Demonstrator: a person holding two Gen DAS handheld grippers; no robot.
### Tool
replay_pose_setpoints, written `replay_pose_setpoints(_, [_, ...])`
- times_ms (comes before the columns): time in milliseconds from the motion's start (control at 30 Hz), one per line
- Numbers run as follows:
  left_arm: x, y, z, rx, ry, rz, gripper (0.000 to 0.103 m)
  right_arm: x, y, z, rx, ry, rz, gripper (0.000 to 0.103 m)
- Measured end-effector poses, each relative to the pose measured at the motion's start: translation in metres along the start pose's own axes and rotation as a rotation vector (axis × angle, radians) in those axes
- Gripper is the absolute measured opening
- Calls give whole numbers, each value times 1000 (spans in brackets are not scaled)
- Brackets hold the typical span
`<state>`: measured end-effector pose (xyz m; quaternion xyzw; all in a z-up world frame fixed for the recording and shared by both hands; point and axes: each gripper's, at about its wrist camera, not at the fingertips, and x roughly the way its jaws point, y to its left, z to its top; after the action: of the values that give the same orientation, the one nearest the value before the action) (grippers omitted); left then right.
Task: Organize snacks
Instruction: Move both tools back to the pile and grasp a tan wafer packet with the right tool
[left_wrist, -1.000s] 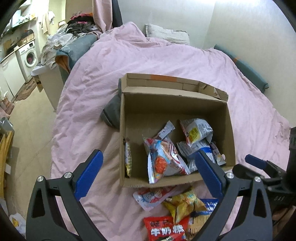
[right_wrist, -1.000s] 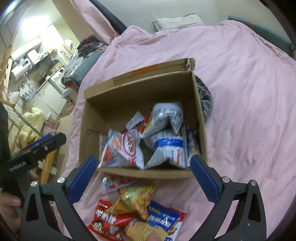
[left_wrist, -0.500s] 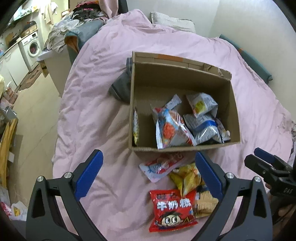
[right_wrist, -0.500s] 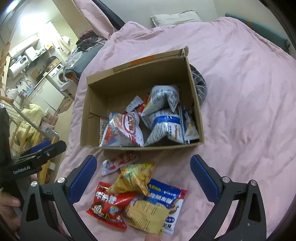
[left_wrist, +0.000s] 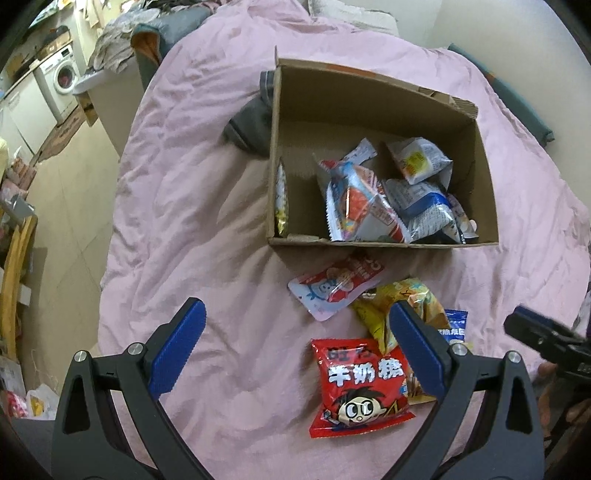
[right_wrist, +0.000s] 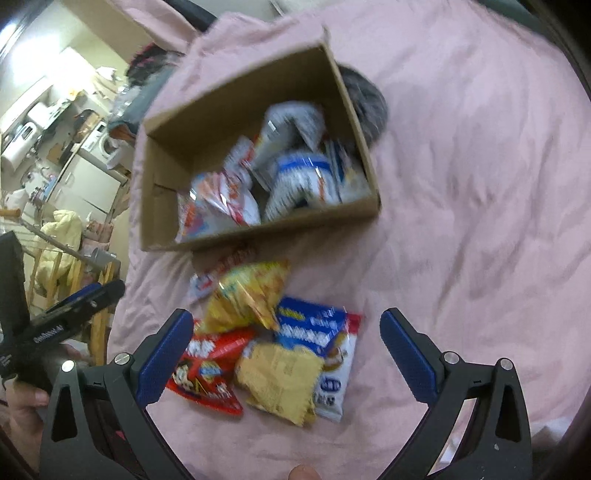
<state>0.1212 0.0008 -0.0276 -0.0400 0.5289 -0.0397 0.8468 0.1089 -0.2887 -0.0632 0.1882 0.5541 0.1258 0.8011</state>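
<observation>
An open cardboard box (left_wrist: 484, 177) (right_wrist: 162, 206) sits on the pink bedspread with several snack packets inside. In front of it lie loose packets: a red cartoon bag (left_wrist: 360, 387) (right_wrist: 207, 373), a pink-white pouch (left_wrist: 332, 288), a yellow bag (left_wrist: 399, 306) (right_wrist: 247, 295), a tan cracker pack (right_wrist: 280, 380) and a blue-white pack (right_wrist: 325, 343). My left gripper (left_wrist: 299, 350) hangs open above the bedspread just left of the red bag. My right gripper (right_wrist: 286, 352) is open, its fingers straddling the loose pile from above. Neither holds anything.
A grey cloth (left_wrist: 251, 125) lies against the box's far left side. The bed's left edge drops to a tiled floor (left_wrist: 62, 206) with a washing machine (left_wrist: 61, 79) and cabinets beyond. A pillow (left_wrist: 351, 14) lies at the bed's head.
Both grippers have pulled back from the box toward me, so the loose packets in front of it have come fully into view. Both stayed open throughout.
</observation>
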Motion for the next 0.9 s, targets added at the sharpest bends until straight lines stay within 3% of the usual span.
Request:
replay_pose_setpoints(167, [5, 9, -4, -19, 32, 7, 98, 33, -17, -10, 121, 191, 95, 98])
replay_pose_setpoints(267, [7, 14, -6, -34, 46, 2, 98, 46, -11, -16, 88, 250, 60, 82])
replay_pose_setpoints(333, [7, 16, -6, -40, 49, 1, 98, 51, -6, -20, 55, 268, 30, 68])
replay_pose_setpoints(367, [7, 17, -6, -44, 50, 0, 98, 51, -4, -21, 44, 268, 15, 56])
replay_pose_setpoints(400, [6, 18, -6, -49, 51, -4, 98, 50, -3, -21, 40, 263, 9, 53])
replay_pose_setpoints(500, [6, 19, -5, -59, 56, -16, 98, 41, -7, -19, 72, 262, 125, 53])
replay_pose_setpoints(667, [7, 16, -3, -58, 61, -27, 98, 31, -12, -16, 116, 252, 249, 53])
replay_pose_setpoints(733, [7, 14, -3, -54, 61, -31, 98, 30, -5, -17, 71, 252, 222, 53])
replay_pose_setpoints(900, [6, 13, -4, -46, 56, -23, 98, 25, 7, -16, 29, 241, 264, 53])
